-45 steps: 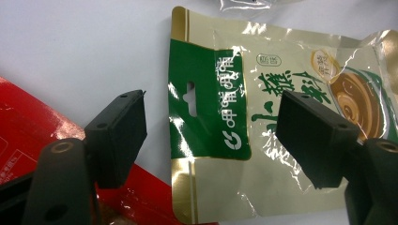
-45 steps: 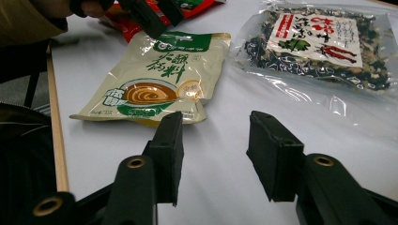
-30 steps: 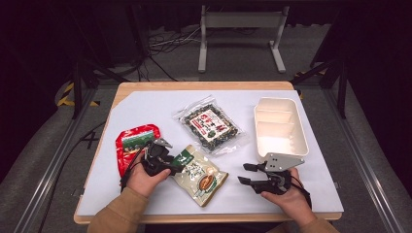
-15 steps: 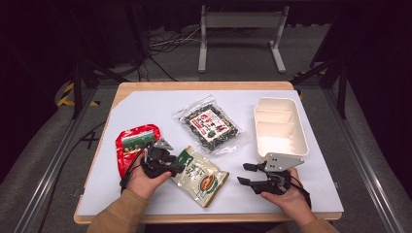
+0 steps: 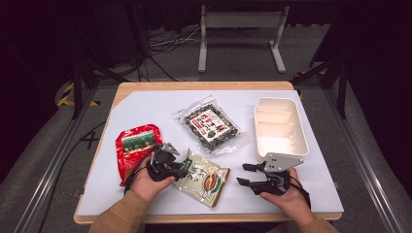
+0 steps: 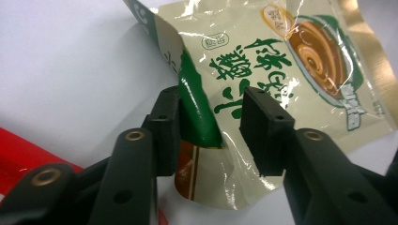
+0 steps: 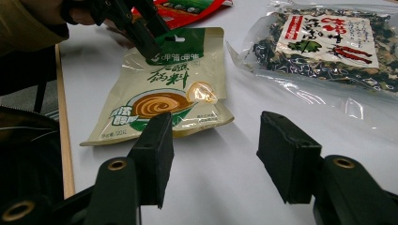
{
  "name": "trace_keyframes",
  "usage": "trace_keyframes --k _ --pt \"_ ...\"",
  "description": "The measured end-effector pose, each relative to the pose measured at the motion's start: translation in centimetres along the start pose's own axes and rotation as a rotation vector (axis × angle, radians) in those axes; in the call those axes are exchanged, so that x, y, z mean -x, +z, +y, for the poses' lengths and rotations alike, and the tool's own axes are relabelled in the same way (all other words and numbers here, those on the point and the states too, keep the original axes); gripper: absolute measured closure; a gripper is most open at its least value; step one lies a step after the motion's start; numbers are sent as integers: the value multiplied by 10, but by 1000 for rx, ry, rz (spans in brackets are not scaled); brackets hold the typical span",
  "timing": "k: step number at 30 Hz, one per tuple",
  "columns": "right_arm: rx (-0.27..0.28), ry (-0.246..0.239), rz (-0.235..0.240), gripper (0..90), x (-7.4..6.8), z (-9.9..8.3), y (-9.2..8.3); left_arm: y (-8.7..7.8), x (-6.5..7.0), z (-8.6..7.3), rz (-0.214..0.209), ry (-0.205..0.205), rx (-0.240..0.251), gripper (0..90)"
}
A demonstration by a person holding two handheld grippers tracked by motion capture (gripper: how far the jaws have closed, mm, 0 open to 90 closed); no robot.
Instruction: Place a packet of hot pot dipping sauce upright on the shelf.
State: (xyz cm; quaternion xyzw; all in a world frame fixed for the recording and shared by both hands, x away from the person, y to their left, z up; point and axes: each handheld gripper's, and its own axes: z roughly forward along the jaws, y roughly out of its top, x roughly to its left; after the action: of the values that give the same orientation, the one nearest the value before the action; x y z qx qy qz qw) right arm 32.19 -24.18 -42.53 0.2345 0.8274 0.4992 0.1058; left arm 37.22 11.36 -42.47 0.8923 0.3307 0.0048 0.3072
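A beige and green snack pouch (image 5: 204,177) lies at the table's front centre. My left gripper (image 5: 182,167) is at its top left edge. In the left gripper view the pouch (image 6: 281,61) has its green edge lifted between the jaws of my left gripper (image 6: 209,126). The jaws have just been closing. One pad touches the fold and a gap remains at the other. My right gripper (image 5: 245,174) rests open to the pouch's right. Nothing is between its jaws (image 7: 213,154), which point at the pouch (image 7: 164,93) and at the left gripper (image 7: 141,28) beyond it.
A red snack pouch (image 5: 136,145) lies left of my left hand. A clear bag of dark seaweed snack (image 5: 210,125) lies mid-table. An empty white divided tray (image 5: 279,133) stands at the right, just behind my right gripper. The table's front edge is close to both hands.
My left gripper has edged right onto the beige pouch's top edge and its jaws have narrowed around it. The right gripper has stayed put.
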Motion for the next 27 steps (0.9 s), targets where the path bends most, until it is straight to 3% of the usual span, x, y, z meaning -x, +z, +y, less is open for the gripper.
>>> trace_keyframes --k 3,15,23,27 --pt "-1 -4 2 450 0 0 1 5 3 1 17 15 -26 695" --pt "9 -21 -1 448 0 0 0 5 8 3 40 17 -28 804" --pt "11 -28 -1 448 0 -1 -1 -10 9 5 24 11 50 852" --pt "12 -31 -4 449 0 -1 -1 -23 10 7 -11 -2 100 859"
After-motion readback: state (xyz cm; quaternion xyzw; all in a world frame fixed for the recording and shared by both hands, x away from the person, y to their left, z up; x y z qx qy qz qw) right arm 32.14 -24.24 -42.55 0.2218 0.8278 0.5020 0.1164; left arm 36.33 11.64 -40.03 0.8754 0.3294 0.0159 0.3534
